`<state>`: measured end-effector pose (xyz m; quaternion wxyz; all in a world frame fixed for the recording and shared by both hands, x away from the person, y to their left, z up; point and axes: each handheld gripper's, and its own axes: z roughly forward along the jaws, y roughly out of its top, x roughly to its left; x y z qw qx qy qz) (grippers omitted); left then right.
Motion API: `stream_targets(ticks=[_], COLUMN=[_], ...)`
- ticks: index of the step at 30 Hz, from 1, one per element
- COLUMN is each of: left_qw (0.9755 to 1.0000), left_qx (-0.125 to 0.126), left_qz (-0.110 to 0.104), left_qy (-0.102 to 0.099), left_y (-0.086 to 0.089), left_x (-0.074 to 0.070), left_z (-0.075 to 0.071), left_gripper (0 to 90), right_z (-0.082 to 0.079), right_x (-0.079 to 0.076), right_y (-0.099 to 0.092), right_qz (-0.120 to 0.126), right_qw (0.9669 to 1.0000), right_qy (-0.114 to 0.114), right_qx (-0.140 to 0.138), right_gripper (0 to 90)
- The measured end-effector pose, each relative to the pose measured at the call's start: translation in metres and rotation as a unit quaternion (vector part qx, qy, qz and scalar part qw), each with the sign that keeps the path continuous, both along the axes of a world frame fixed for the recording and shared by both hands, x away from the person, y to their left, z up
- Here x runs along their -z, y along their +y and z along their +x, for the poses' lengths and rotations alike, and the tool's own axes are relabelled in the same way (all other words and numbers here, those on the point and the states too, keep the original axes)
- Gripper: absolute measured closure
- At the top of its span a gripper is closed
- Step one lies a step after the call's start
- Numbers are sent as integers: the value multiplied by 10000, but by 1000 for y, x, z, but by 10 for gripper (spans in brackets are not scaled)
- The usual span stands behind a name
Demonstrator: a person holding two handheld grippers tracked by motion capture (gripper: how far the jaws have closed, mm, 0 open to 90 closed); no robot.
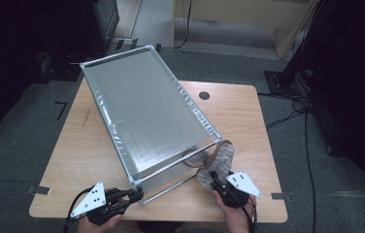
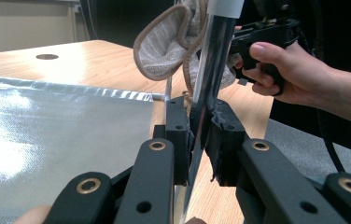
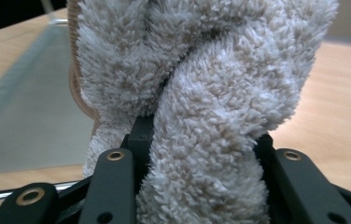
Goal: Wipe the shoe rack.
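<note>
The fluffy grey cloth [image 3: 211, 93] is bunched between the jaws of my right gripper [image 1: 218, 180], which are clamped on it, near the front right corner of the desk [image 1: 248, 111]. Just beside it stands the silver rack [image 1: 146, 111], tilted, its far end raised over the back left corner. My left gripper [image 1: 134, 195], at the front edge, is closed tight on the metal tube [image 2: 211, 70] at the rack's near corner.

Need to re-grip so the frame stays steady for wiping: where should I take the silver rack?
Probably the near corner post of the silver rack, from the table's near edge, where the left gripper already clamps it: a thin bare tube that fits between jaws, clear of the towel.
</note>
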<state>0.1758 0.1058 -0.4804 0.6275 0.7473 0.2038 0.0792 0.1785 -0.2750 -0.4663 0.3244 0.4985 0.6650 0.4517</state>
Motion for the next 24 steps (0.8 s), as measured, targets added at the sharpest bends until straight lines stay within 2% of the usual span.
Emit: stream_targets(ticks=[1,3,5,7,9,11,12,14,17,20,22,24], left_qw=[10000,10000,9999,9999,9999,9997,9998,9998,9998,9999,9999,9999], left_qx=[-2,-33,-67,-110,-132,-144,-126,-136,-116,-100,-75,-27], left_qz=[5,14,70,13,-22,-67,-69,-64,-87,-109,-104,-78], left_qy=[1,-21,-58,-40,-107,-165,-154,-144,-103,-57,-70,-88], left_y=[0,-1,-1,-1,0,1,1,0,0,-2,-5,-7], left_x=[0,0,-2,-3,-6,-9,-9,-9,-9,-9,-9,-9], left_z=[0,-1,-2,-2,-3,-4,-4,-4,-3,-4,-5,-7], left_gripper=[799,799,798,777,751,757,779,798,800,799,799,801], right_z=[-1,2,6,11,16,21,23,24,19,11,4,-5], right_x=[0,8,20,29,34,39,42,47,48,48,48,49], right_y=[5,17,29,39,47,53,55,60,74,96,114,133], right_qz=[-78,-245,-456,-630,-633,-650,-641,-550,-613,-592,-574,-616], right_qw=[9999,9992,9977,9959,9951,9941,9933,9922,9910,9879,9835,9748], right_qy=[5,195,379,583,722,870,961,1117,1077,1059,1029,1006], right_qx=[-103,-243,-323,-281,-239,-30,26,-38,-513,-969,-1374,-1891], right_gripper=[585,585,585,578,543,492,498,527,562,566,566,565])
